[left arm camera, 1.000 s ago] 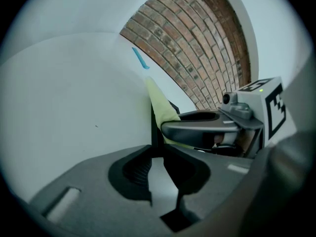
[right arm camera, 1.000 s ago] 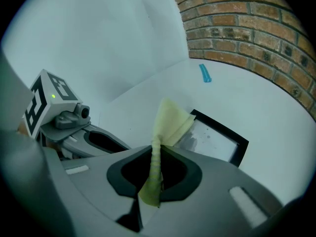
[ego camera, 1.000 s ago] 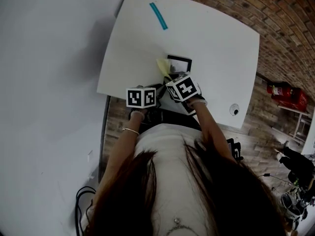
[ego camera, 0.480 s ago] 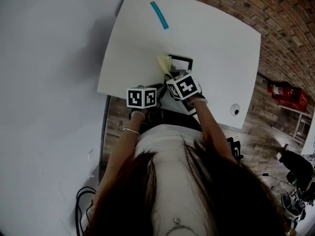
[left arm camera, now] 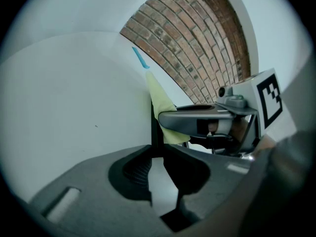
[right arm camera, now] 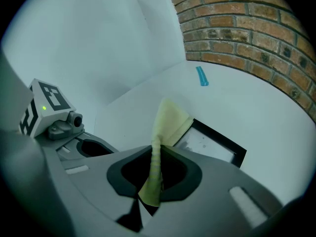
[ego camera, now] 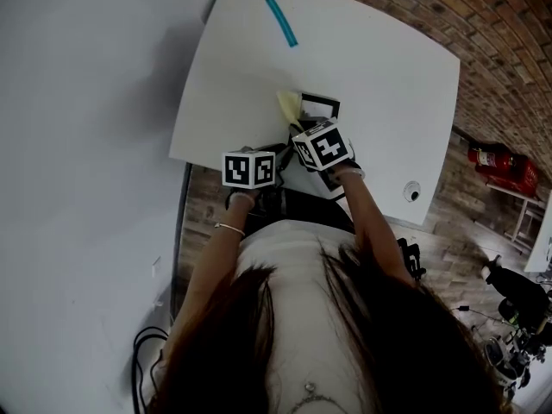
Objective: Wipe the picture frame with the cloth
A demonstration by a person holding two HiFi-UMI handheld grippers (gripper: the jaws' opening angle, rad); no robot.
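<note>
The yellow cloth (right arm camera: 169,120) is pinched in the closed jaws of the right gripper (right arm camera: 156,154) and overlaps a corner of the black picture frame (right arm camera: 219,141). One edge of the frame is clamped between the jaws of the left gripper (left arm camera: 158,154), by the table's (ego camera: 379,59) near edge (square black-and-white markers are borne on both grippers' cubes).

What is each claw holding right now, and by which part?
The right claw pinches the yellow cloth by its bunched lower end; the left claw clamps the picture frame by its near edge.
</note>
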